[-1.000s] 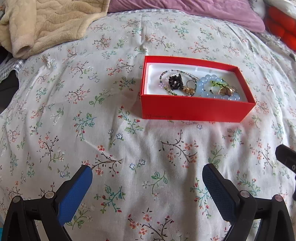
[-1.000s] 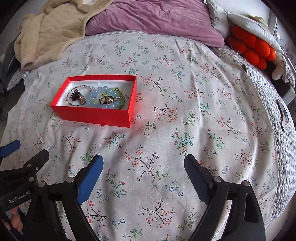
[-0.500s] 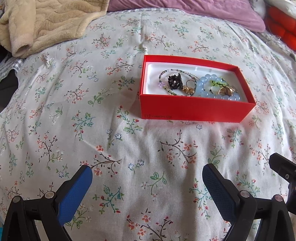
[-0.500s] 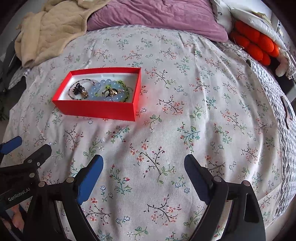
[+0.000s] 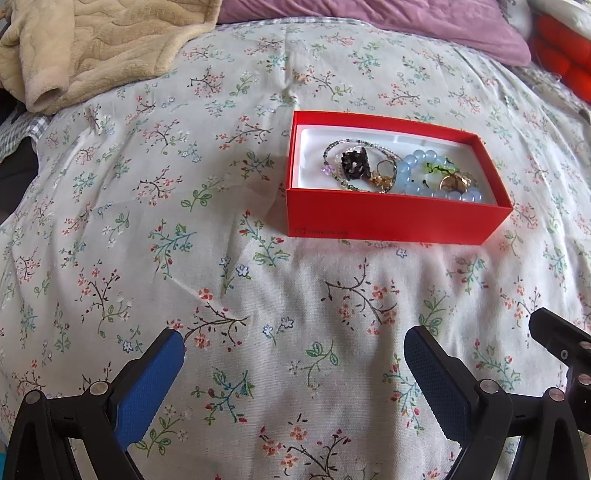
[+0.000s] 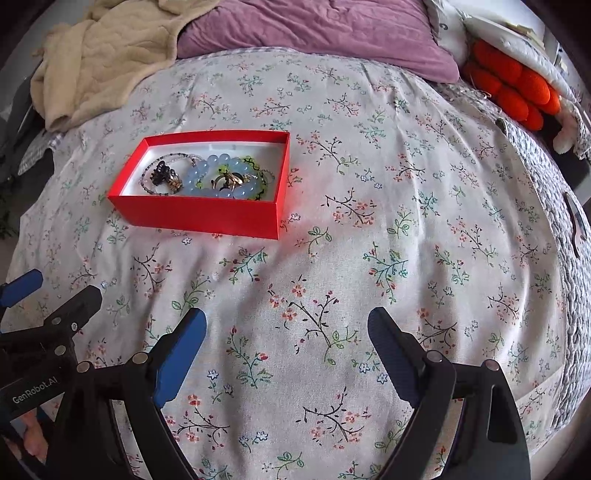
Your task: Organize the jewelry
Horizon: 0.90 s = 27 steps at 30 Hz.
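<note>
Red rectangular cardboard box (image 5: 399, 218), open-topped and white-lined, lower and nearer in the right wrist view than a second ago; nearly unchanged in the left view. Resting on a floral cotton bedspread (image 5: 184, 221). Inside, tangled: pale blue glossy bead bracelet (image 5: 417, 173), thin beaded strand (image 5: 332, 147), dark ridged hair claw (image 5: 354, 164), gold rings (image 5: 452, 181). Left gripper (image 5: 293, 339) and right gripper (image 6: 286, 319) both spread wide, empty, well short of the box. Behind: beige quilted fleece blanket (image 5: 92, 44), purple pillow (image 6: 314, 29), orange plush (image 6: 513, 88).
</note>
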### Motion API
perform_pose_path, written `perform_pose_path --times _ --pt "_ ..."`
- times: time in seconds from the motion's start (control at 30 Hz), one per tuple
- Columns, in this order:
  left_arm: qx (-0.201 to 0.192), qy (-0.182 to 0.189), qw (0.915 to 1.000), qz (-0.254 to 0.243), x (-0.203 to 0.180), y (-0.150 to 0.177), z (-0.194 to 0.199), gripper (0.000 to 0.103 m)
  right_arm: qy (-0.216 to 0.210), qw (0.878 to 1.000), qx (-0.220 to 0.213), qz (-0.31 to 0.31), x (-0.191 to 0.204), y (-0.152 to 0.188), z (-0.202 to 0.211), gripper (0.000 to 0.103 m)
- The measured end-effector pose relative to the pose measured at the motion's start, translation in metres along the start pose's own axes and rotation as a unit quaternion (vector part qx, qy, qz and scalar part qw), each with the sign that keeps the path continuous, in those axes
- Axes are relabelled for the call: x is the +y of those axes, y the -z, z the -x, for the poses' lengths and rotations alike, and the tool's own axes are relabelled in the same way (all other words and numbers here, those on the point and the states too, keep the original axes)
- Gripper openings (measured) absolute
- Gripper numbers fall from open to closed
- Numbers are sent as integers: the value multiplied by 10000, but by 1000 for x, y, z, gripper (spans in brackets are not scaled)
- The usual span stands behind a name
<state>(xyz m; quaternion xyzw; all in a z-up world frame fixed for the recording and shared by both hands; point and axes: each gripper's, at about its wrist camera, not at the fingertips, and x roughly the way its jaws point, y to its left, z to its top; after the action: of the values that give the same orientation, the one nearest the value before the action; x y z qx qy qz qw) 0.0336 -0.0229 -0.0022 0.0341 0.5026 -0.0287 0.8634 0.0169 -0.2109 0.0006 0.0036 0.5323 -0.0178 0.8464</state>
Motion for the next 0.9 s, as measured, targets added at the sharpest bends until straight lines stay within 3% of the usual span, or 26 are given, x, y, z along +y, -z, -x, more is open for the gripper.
perform_pose_path --times 0.9 --pt "-20 29 10000 -38 -5 1 3 98 7 10000 32 -32 -1 2 -3 91"
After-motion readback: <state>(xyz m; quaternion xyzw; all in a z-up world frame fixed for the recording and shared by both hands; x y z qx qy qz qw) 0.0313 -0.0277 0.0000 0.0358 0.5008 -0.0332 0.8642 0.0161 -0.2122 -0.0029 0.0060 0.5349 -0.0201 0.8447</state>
